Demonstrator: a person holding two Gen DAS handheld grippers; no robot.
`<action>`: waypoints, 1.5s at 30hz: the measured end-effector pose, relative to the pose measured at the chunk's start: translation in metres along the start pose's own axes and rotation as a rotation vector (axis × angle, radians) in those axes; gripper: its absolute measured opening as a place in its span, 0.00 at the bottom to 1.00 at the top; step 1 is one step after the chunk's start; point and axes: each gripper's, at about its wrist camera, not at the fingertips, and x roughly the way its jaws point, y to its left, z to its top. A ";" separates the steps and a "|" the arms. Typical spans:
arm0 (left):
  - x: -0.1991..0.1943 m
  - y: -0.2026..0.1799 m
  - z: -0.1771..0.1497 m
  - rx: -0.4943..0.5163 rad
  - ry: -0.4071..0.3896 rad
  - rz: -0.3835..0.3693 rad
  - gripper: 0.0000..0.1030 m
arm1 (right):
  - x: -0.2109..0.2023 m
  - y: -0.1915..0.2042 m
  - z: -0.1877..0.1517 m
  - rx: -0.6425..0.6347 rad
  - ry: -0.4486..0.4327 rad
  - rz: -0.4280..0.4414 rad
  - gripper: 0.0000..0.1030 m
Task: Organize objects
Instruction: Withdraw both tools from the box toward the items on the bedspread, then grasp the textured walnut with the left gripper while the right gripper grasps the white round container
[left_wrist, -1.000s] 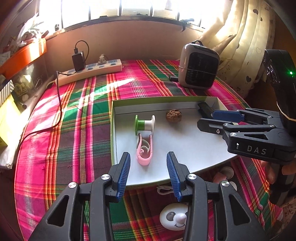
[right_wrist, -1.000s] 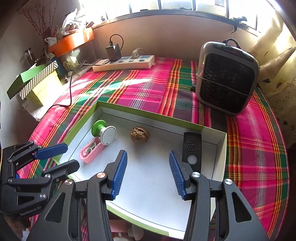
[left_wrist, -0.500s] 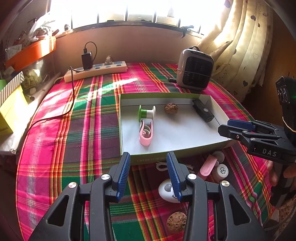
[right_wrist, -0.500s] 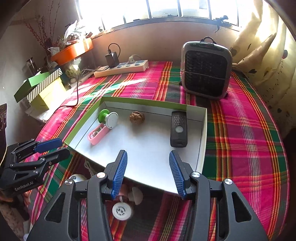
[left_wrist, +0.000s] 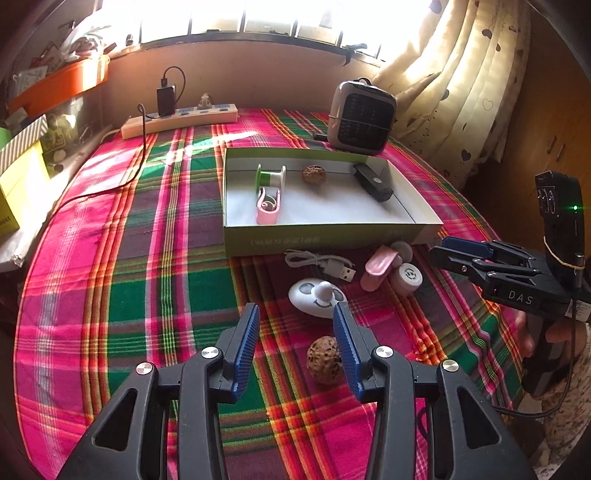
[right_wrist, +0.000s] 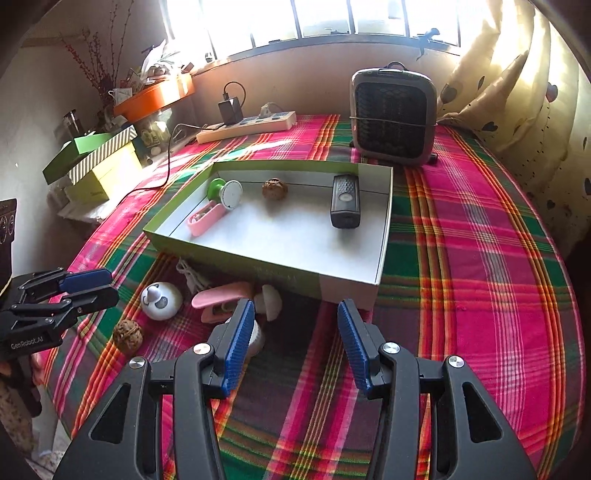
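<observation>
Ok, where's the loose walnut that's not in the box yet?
The walnut lies on the tablecloth in front of the box, between the left gripper fingers in its view, just nearer than the white panda toy.

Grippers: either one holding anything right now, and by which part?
No. The left gripper and right gripper are both open, nothing between their fingers; the walnut lies loose on the cloth.

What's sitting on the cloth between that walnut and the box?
In the left view, a white panda-faced gadget and a USB cable lie between the walnut and the box.
</observation>
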 end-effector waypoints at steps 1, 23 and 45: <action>0.000 -0.001 -0.003 0.001 0.004 -0.007 0.40 | 0.000 0.001 -0.002 -0.002 0.002 0.001 0.47; 0.017 -0.015 -0.022 0.037 0.039 0.026 0.40 | 0.003 0.023 -0.024 -0.058 0.029 0.018 0.51; 0.020 0.014 -0.022 -0.016 0.020 0.081 0.25 | 0.026 0.035 -0.015 -0.064 0.065 -0.039 0.51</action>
